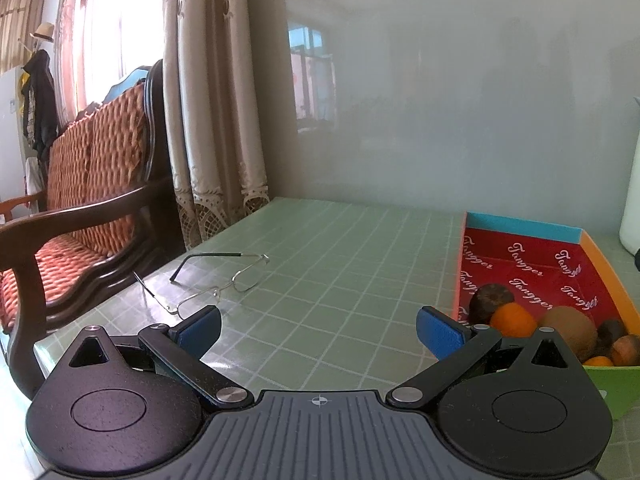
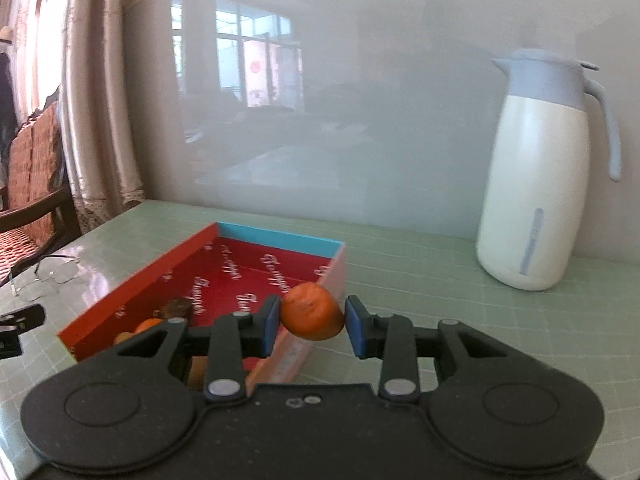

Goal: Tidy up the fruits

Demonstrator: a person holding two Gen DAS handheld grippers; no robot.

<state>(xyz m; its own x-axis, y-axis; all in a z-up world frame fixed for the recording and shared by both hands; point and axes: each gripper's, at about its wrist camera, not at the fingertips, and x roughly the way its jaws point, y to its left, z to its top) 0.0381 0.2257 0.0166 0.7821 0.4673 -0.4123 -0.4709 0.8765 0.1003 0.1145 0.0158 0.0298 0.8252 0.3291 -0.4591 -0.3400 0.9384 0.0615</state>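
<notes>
My right gripper [image 2: 313, 326] is shut on a small orange fruit [image 2: 311, 312], held above the right wall of the red box [image 2: 132, 280]. Its blue pads press both sides of the fruit. The box has a blue far wall and holds several fruits: an orange [image 1: 513, 320], a brown kiwi [image 1: 568, 330] and dark fruits [image 1: 490, 299]. My left gripper [image 1: 319, 330] stands open over the green tiled table [image 1: 340, 264], just left of the red box [image 1: 532, 264], with nothing between its fingers.
A pair of wire glasses [image 1: 218, 280] lies on the table at the left. A white and blue thermos jug [image 2: 544, 176] stands at the back right by the wall. A wooden chair with a woven cushion [image 1: 92, 216] sits off the table's left edge.
</notes>
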